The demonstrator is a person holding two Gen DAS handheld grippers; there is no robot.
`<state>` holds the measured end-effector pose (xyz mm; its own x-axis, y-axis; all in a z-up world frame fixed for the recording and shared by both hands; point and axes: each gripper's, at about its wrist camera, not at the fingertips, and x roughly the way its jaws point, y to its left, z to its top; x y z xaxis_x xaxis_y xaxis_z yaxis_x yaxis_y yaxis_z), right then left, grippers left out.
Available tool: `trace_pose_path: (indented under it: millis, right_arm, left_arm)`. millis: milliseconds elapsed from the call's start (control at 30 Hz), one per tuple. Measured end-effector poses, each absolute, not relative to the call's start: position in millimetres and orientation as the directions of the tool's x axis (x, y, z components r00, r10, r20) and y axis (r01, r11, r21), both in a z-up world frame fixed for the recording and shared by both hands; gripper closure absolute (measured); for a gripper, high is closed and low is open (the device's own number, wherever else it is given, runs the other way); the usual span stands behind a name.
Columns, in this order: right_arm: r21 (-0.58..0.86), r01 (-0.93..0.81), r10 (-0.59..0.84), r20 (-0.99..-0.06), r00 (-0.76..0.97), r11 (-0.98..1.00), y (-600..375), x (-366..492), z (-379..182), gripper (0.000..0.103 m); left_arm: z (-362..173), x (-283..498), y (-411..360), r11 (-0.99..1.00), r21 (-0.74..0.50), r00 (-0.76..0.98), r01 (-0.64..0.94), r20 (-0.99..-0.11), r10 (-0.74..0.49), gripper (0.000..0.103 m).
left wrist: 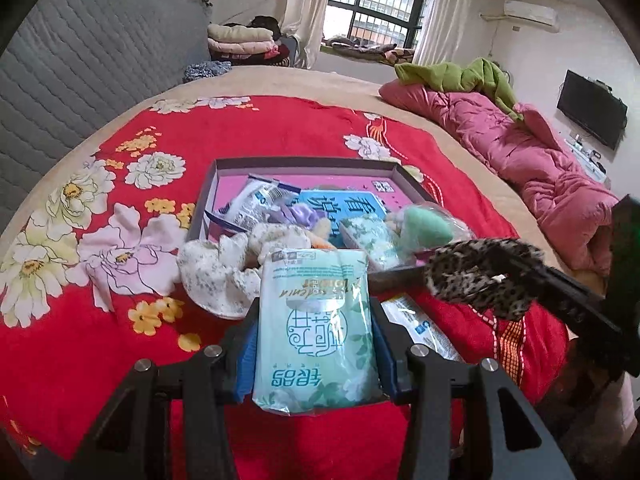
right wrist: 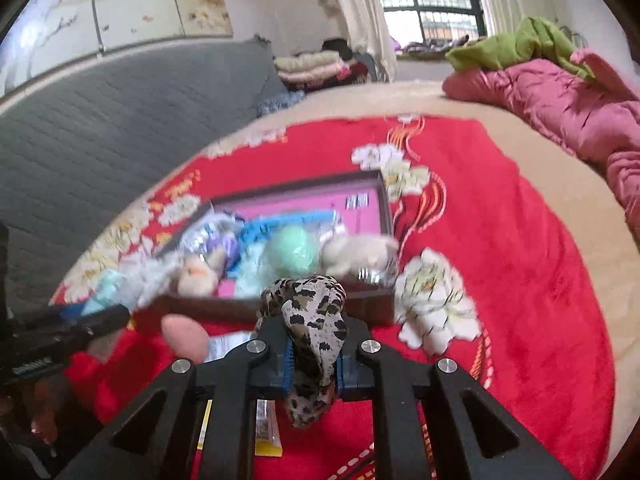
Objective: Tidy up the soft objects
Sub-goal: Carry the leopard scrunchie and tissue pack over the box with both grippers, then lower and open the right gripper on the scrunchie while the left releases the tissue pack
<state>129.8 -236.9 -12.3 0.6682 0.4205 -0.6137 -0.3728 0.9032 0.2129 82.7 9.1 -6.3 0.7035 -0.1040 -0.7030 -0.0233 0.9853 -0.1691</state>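
Left wrist view: left gripper (left wrist: 314,328) clamps a pale green tissue pack (left wrist: 316,332) at 6 o'clock of the shallow box (left wrist: 304,164); right gripper (right wrist: 312,354) pinches a leopard-print scrunchie (right wrist: 314,320).

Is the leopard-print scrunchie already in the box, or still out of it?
Out. The right gripper is shut on the leopard-print scrunchie, holding it in front of the box, above the red blanket.
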Motion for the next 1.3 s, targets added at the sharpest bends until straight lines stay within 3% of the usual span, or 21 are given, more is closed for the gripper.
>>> trace_pose_path:
  millis: [333, 700, 1000, 1300]
  right_arm:
    - [0.226, -0.38, 0.441, -0.52, 0.731, 0.897, -243.8, 136.2, 30.1, 0.089]
    - [0.277, -0.363, 0.457, -0.513, 0.727, 0.889, -236.2, 167.6, 26.8, 0.089]
    - [0.319, -0.4, 0.511, -0.548, 0.662, 0.859, -197.9, 197.5, 9.7, 0.088]
    - [0.21, -0.426, 0.455, -0.63, 0.629, 0.88, -166.4, 206.2, -11.1, 0.083]
  left_arm:
    - [14.5, 95.7, 19.9, 0.98, -0.192, 0.741, -0.048, -0.664, -0.094, 0.054]
    - [14.1, 130.8, 19.3, 0.979, -0.194, 0.744, -0.058, -0.663, -0.087, 0.055]
    - [-7.4, 162.8, 32.4, 0.976, -0.185, 0.719, -0.117, -0.694, -0.046, 0.054]
    - [-28.8, 172.0, 56.7, 0.966, -0.18, 0.69, -0.184, -0.724, -0.004, 0.054]
